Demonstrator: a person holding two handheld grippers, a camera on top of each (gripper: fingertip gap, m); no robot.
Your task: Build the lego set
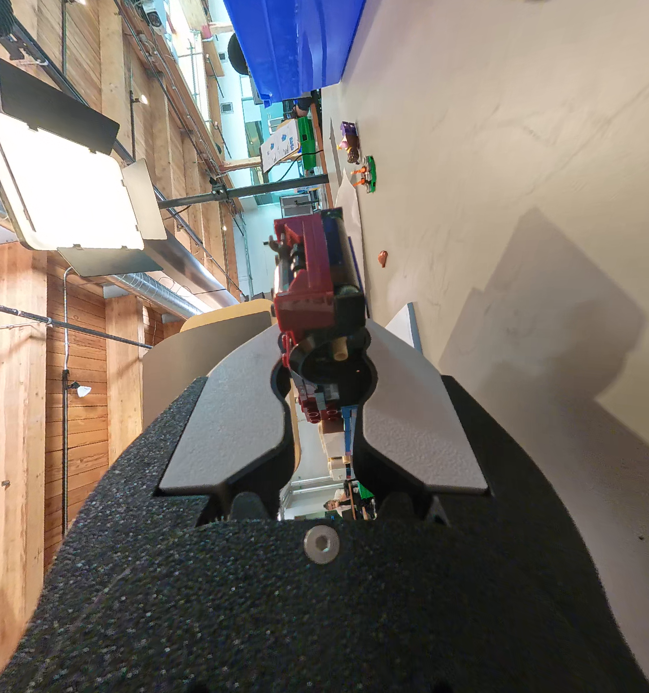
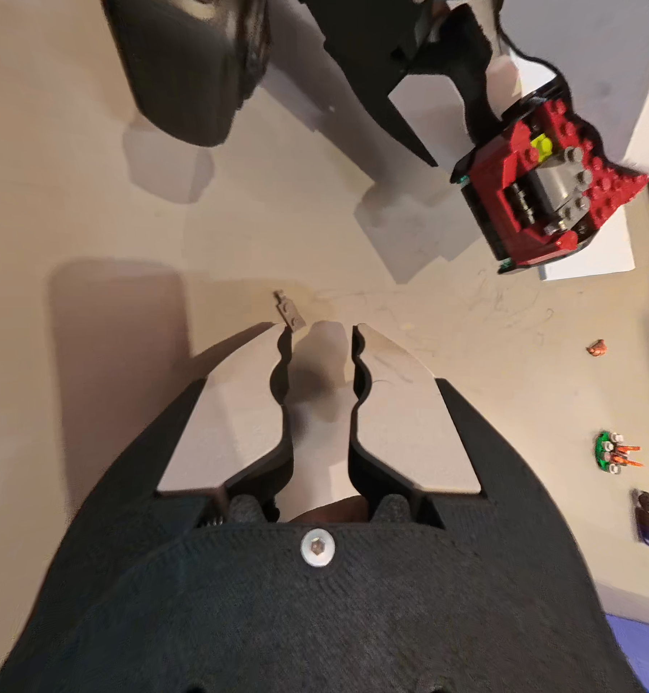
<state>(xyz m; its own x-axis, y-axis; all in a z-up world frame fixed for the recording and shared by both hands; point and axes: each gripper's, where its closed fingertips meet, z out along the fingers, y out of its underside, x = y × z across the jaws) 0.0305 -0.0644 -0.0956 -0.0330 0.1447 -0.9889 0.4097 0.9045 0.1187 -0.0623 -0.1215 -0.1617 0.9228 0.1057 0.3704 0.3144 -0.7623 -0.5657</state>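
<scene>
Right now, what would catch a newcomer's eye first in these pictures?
Probably the dark red and black brick-built model, gripped by the left gripper above the pale table. Next, the right gripper, open, its fingertips beside a small grey plate lying on the table.

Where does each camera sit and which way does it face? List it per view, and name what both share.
Left wrist view: on the left hand-held gripper, rolled sideways, looking along the table; its own fingers clamp a red and black brick model.
Right wrist view: on the right hand-held gripper, looking down at the table; its open fingers hang near a small tan plate.
Shared: the model, the green piece, the brown piece.
</scene>
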